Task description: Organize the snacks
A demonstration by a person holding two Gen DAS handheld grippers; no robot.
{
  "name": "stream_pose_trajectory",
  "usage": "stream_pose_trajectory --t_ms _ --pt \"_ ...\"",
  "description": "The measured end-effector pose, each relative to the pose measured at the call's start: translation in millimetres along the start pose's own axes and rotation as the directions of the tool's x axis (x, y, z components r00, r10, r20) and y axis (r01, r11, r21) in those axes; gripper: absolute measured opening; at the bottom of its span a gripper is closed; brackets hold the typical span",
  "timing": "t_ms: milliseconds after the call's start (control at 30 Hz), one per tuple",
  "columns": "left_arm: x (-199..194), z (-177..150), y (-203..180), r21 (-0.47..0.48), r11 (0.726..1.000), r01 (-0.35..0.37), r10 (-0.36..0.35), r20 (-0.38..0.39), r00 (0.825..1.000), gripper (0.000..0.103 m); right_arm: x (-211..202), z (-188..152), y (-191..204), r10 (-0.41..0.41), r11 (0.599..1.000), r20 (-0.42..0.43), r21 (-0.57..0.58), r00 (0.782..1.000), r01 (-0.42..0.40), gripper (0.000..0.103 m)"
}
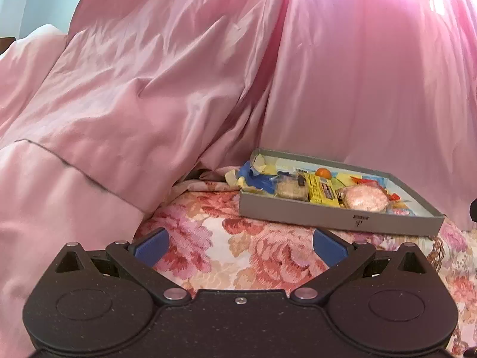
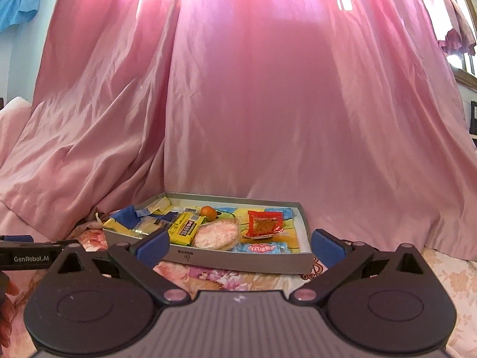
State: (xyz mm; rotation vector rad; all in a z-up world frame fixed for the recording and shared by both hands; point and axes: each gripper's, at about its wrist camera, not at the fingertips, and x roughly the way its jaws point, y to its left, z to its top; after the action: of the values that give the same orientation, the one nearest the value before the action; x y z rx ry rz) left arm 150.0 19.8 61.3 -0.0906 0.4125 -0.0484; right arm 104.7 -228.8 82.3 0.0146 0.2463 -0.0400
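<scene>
The snacks are being seen gathered inside the grey box [image 2: 247, 261], which is resting on the floral bed cover [image 1: 262, 256] before the pink curtain [image 2: 253, 104]; nothing is being seen lying loose outside, so the task is being judged nearly done. Both the left tongs [image 1: 240, 246] and right tongs [image 2: 240, 246] are being held released, gripping nothing. The red packet [image 2: 263, 223] is being shown clearly only by the right view

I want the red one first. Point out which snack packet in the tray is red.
The red packet, right of the round pink-white snack; the others are yellow or blue.
</scene>
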Motion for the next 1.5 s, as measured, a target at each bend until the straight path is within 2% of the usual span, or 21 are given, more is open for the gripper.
stream_pose_trajectory --t_ms 300,533,767,1100,1500 --pt "-9 -10 4 0.026 0.999 0.023 -0.024 0.036 0.999 0.102 -10 -13 4 0.001 1.0 -0.016 0.016 1.0 -0.001 0.103" --pt "-14 -19 5 0.042 0.999 0.032 -0.032 0.017 0.999 0.102 -21 -24 14 0.017 0.999 -0.007 -0.037 1.0 -0.017 0.103" --pt "-18 -30 4 0.077 0.996 0.042 -0.042 -0.003 0.999 0.102 -21 -35 17 0.029 0.999 -0.068 -0.032 0.997 -0.032 0.103" --pt "-19 -40 3 0.086 0.995 0.051 -0.048 -0.034 0.998 0.102 -17 -46 13 0.004 1.0 -0.131 0.003 0.991 -0.004 0.103" --pt "-17 -51 2 0.103 0.992 0.072 -0.066 -0.058 0.996 0.102 -11 -56 15 -0.001 1.0 -0.161 -0.009 0.987 -0.001 0.103"
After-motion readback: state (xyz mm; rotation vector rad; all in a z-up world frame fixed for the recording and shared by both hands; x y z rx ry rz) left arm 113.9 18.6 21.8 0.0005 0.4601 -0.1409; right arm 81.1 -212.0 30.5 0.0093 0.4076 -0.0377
